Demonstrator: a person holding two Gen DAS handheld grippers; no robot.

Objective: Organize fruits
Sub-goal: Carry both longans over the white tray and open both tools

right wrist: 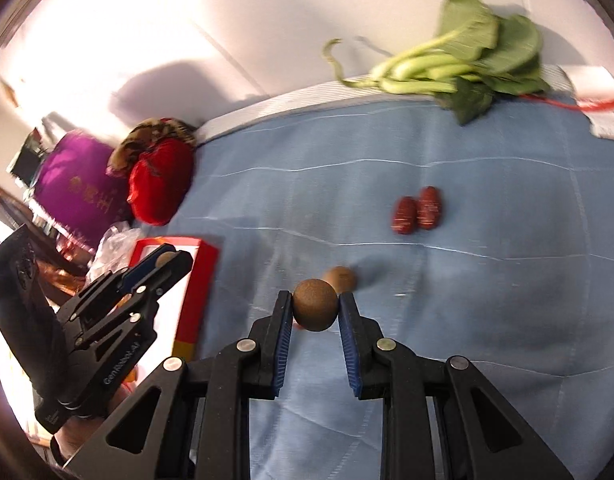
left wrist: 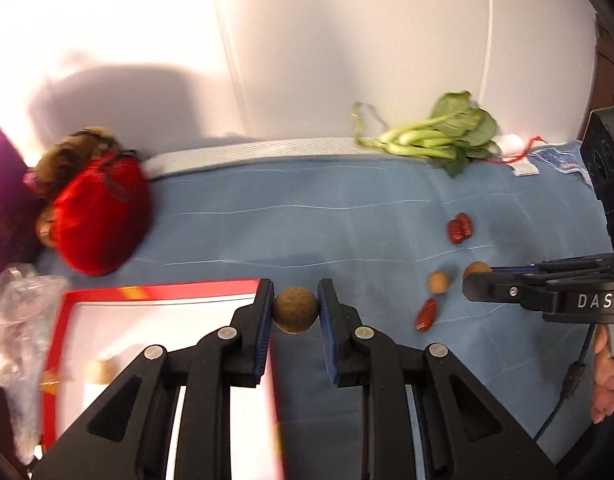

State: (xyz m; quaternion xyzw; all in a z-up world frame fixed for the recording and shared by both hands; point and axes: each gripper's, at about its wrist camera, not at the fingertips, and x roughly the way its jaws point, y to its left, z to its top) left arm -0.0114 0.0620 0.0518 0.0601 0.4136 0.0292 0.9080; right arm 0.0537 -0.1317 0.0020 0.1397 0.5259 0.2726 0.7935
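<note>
Two grippers, one round brown fruit pinched in each — blue cloth (right wrist: 487, 280), red-rimmed tray (left wrist: 147, 292).

Left gripper (left wrist: 296, 312) clamps a longan (left wrist: 295, 315) at the tray's right edge; right gripper (right wrist: 315, 312) clamps another longan (right wrist: 315, 310) above the cloth. On the cloth: loose longan (right wrist: 341, 278), single red date (left wrist: 427, 315), pair of red dates (right wrist: 417, 211). Bok choy (right wrist: 467, 64) at the far edge; red pouch (left wrist: 99, 220) left.
</note>
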